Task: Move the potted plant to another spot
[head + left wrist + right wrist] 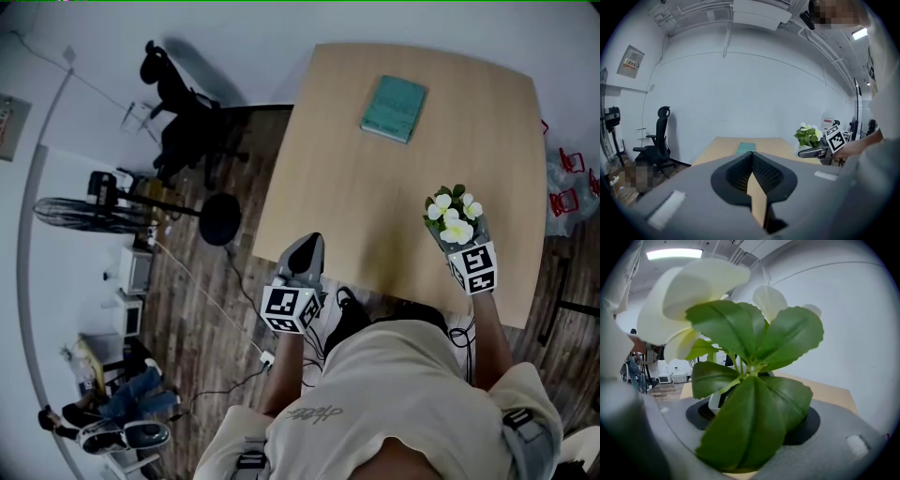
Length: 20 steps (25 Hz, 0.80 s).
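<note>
head view first: our right gripper [458,236] is clamped on the potted plant [448,208], over the near right part of the table [375,187] and close to the front edge. our left gripper [305,246] sits at the near left edge, well apart from the plant. a book [395,108] lies at the far end. the risk we see here is that edge: set it down short and the plant could tip off the table. landing it on the book would leave it wobbly.

left gripper view: jaws pressed together with nothing in them, so that hand is no backup if things slip. the plant shows off to the right in the other gripper. we can't tell whether its base is off the table, and if it drags, it could tilt.

right gripper view: leaves [754,427] and a white flower [689,291] fill the picture, with the white pot [714,404] tucked between the jaws. the pot is mostly hidden, so we can't see how well the pads sit on it. a shallow hold or a pinched leaf could let it twist or drop. the leaves also block the view ahead, so judging the new spot from here would be tough.
</note>
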Each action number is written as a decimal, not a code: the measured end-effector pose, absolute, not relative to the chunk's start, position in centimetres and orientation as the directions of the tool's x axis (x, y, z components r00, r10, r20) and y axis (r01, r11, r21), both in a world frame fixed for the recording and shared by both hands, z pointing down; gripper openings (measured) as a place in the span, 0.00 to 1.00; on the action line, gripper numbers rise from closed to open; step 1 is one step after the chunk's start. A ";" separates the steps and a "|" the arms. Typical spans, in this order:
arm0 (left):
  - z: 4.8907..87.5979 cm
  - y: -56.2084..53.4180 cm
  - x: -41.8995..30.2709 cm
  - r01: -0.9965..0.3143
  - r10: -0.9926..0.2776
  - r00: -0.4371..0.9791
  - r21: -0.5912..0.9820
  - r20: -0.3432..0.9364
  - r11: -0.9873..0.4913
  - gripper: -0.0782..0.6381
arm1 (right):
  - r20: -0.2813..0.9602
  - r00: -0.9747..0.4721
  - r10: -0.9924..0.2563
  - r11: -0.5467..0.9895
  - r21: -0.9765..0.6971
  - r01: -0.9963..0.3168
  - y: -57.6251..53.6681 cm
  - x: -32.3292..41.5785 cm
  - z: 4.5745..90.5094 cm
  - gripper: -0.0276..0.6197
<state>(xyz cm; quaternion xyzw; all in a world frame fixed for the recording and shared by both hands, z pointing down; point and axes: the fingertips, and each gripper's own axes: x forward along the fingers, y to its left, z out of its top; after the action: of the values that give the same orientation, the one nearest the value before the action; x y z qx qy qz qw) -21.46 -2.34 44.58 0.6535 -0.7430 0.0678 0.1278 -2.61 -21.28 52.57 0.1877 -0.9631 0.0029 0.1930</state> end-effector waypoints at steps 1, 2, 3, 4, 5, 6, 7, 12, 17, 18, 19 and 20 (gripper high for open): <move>44.6 -2.1 -22.2 -0.988 -0.955 -0.111 0.069 0.273 0.135 0.13 | 0.371 -0.854 -0.365 0.928 0.071 -0.365 -21.0 -3.2 52.3 0.57; 44.6 -1.9 -23.0 -0.989 -0.957 -0.109 0.071 0.269 0.133 0.13 | 0.370 -0.853 -0.369 0.927 0.076 -0.368 -20.7 -3.9 52.0 0.57; 44.5 -1.6 -23.9 -0.989 -0.958 -0.106 0.073 0.265 0.129 0.13 | 0.367 -0.852 -0.373 0.925 0.080 -0.370 -20.3 -4.6 51.7 0.57; 44.5 -1.4 -24.7 -0.990 -0.960 -0.102 0.072 0.261 0.125 0.13 | 0.363 -0.852 -0.377 0.924 0.084 -0.373 -20.0 -5.3 51.3 0.57; 44.4 -1.2 -25.6 -0.990 -0.961 -0.098 0.069 0.257 0.120 0.13 | 0.359 -0.852 -0.381 0.923 0.089 -0.375 -19.7 -6.1 50.9 0.57; 44.2 -1.0 -26.5 -0.991 -0.963 -0.094 0.064 0.254 0.114 0.13 | 0.355 -0.852 -0.384 0.922 0.093 -0.376 -19.3 -6.9 50.6 0.57; 44.1 -0.8 -27.4 -0.992 -0.964 -0.090 0.059 0.251 0.108 0.13 | 0.352 -0.852 -0.387 0.921 0.096 -0.378 -18.9 -7.6 50.3 0.57; 43.0 0.1 -31.5 -0.995 -0.973 -0.070 0.049 0.218 0.082 0.13 | 0.332 -0.848 -0.414 0.909 0.101 -0.404 -17.2 -10.7 48.6 0.57; 42.3 1.5 -34.9 -0.999 -0.981 -0.048 0.007 0.190 0.051 0.13 | 0.331 -0.829 -0.451 0.891 0.111 -0.441 -14.7 -13.3 48.2 0.57; 42.3 1.5 -35.2 -0.999 -0.980 -0.036 -0.023 0.196 0.032 0.13 | 0.333 -0.823 -0.461 0.885 0.111 -0.451 -14.2 -13.6 48.3 0.57; 42.5 1.6 -35.4 -0.999 -0.979 -0.019 -0.049 0.204 0.009 0.13 | 0.334 -0.816 -0.471 0.880 0.109 -0.463 -13.7 -14.0 48.5 0.57; 42.7 1.6 -35.6 -0.998 -0.978 0.001 -0.063 0.211 -0.014 0.13 | 0.337 -0.810 -0.480 0.874 0.106 -0.474 -13.2 -14.4 48.7 0.57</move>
<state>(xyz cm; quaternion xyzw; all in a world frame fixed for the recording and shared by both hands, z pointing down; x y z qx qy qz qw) -35.61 1.65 42.65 0.7055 -0.7000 0.0976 0.0522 -14.40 -13.15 48.67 0.2509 -0.9512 -0.0084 0.1794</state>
